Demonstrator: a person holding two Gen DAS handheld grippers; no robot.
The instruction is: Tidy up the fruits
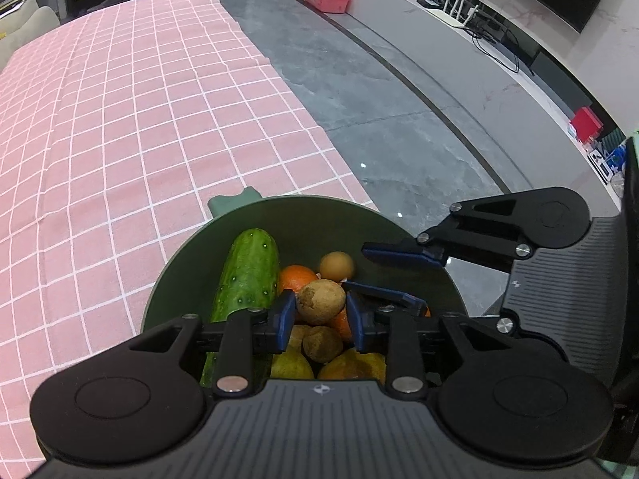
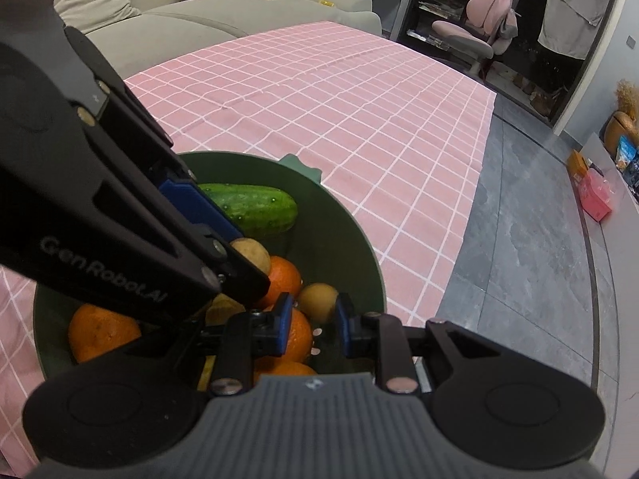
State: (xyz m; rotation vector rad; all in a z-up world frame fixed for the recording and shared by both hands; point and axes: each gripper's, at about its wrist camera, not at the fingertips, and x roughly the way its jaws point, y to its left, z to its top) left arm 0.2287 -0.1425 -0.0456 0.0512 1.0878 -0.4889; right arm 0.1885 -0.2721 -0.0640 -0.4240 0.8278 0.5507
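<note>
A dark green bowl (image 1: 303,215) (image 2: 359,239) stands near the edge of the pink checked tablecloth. It holds a cucumber (image 1: 247,279) (image 2: 255,207), oranges (image 1: 297,275) (image 2: 102,333), yellow lemons (image 1: 291,365) and small brown fruits. My left gripper (image 1: 321,305) is inside the bowl with its blue pads on both sides of a small brown fruit (image 1: 321,301), shut on it. My right gripper (image 2: 313,319) is also inside the bowl, its pads around a small tan fruit (image 2: 317,301) (image 1: 337,265); I cannot tell if they touch it. The right gripper also shows in the left wrist view (image 1: 393,275).
The pink tablecloth (image 1: 120,139) (image 2: 339,99) stretches away behind the bowl. The bowl has a light green handle (image 1: 233,199) (image 2: 301,167). Grey floor (image 1: 379,119) lies beyond the table edge. A beige sofa (image 2: 179,12) and a pink chair (image 2: 475,24) stand farther off.
</note>
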